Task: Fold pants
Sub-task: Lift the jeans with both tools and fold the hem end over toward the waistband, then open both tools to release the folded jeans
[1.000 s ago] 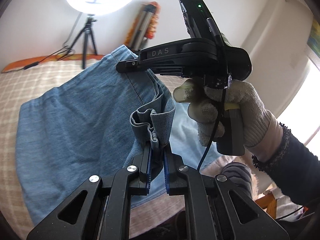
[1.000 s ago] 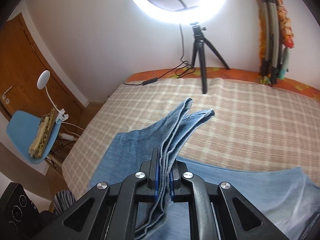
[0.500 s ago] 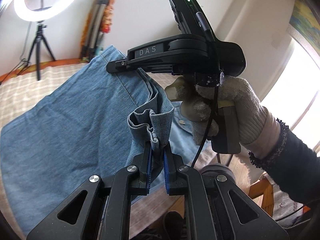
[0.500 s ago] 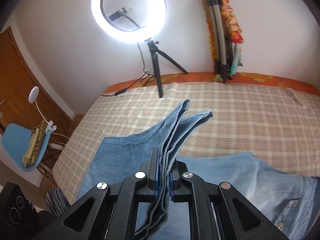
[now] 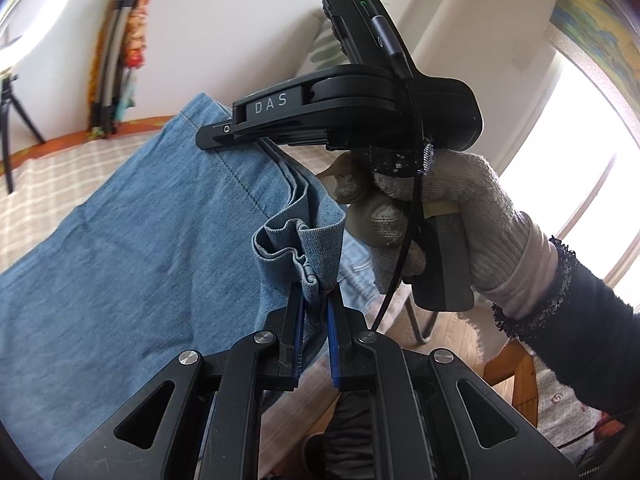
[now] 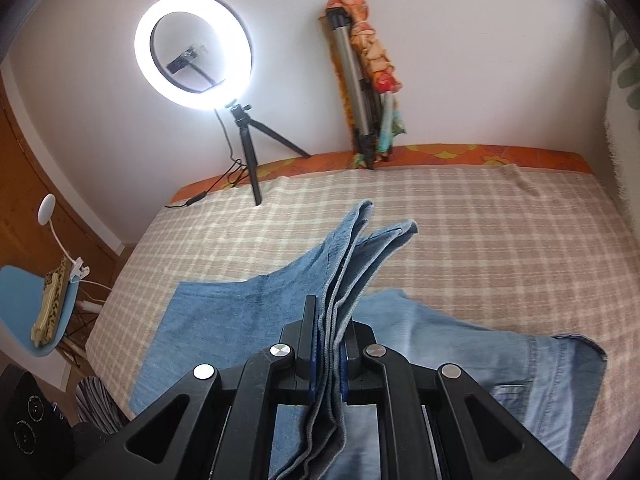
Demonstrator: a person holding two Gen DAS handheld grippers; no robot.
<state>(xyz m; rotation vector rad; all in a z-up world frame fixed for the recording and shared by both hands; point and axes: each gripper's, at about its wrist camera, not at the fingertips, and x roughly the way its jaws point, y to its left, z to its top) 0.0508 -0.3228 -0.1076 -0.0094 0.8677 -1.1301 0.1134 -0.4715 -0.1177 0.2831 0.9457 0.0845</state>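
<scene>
Where the ring light [image 6: 193, 51] glows, a tripod [image 6: 362, 92]

We see a bright room lit from two sources. The ring light [image 6: 194, 51] glows white and blows out to glare against the wall, while the window [image 5: 576, 184] on the left view's right side is overexposed to plain white. Both views bow strongly at the edges, with dark corners. The bed [image 6: 480, 232] is evenly lit with soft shadows; the left view's margins look slightly smeared.
</scene>
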